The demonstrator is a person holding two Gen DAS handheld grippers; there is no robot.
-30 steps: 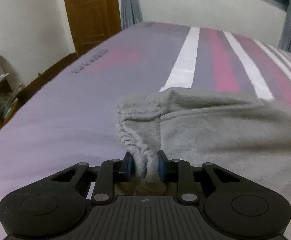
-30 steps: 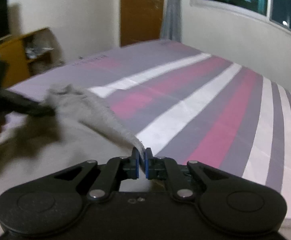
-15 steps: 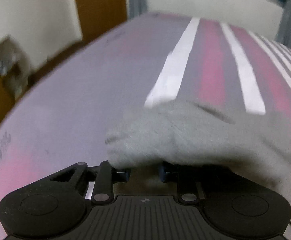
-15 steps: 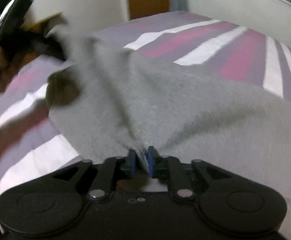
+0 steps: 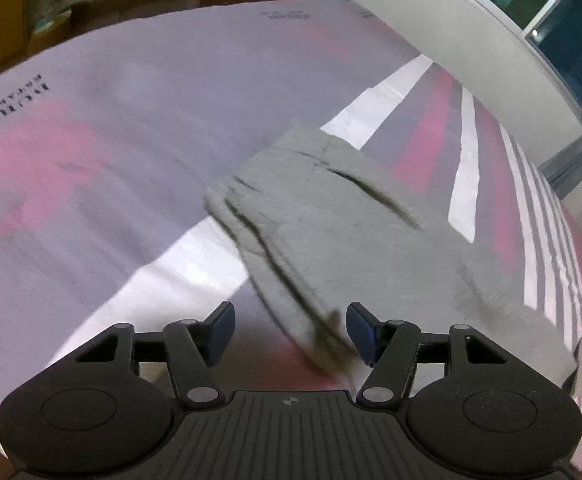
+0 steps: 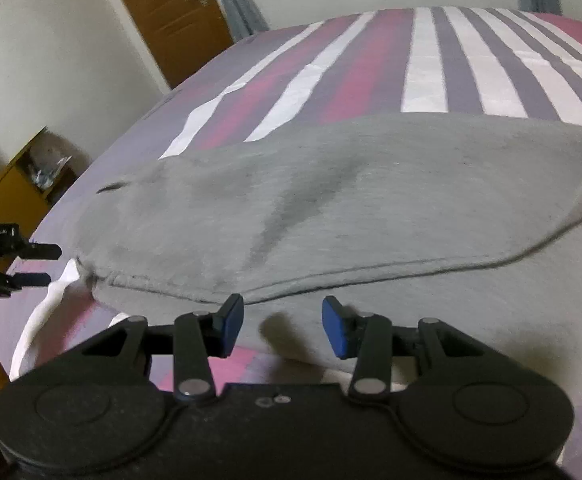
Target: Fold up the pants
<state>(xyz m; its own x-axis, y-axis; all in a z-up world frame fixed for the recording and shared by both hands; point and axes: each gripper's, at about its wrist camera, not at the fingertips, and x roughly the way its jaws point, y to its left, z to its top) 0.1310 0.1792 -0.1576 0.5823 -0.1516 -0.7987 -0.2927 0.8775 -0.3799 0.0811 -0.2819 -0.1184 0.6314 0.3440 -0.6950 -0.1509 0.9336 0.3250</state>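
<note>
On the striped bed [image 6: 423,64], the grey pants [image 6: 371,208] lie folded over on themselves, a doubled layer of soft fleece spread across the pink, white and grey-purple stripes. In the right wrist view the upper layer's hemmed edge runs as a long curve just beyond the claw tips, with the lower layer showing beneath it toward the near side. In the left wrist view the same pants [image 5: 331,216] stretch away diagonally, a narrow gathered end reaching down between the fingers and a dark crease crossing the cloth farther up.

The left claw [image 5: 289,330] stands spread, its jaws having just been opening; the cloth's end lies between the blue pads [image 5: 222,328] but neither pad presses on it. The right claw [image 6: 283,328] is likewise spread, its jaws also just having been opening, with the lower layer of fabric under the gap and the pads clear of it. At the left edge of the right wrist view, the other claw's two dark fingertips [image 6: 35,264] point toward the pants' corner without touching it.

Beyond the bed stand a brown wooden door [image 6: 167,12], a grey curtain [image 6: 235,0] beside it, a pale wall, and a low yellow-brown shelf unit [image 6: 23,184] holding clutter. A dark window [image 5: 563,12] sits past the bed's far side.
</note>
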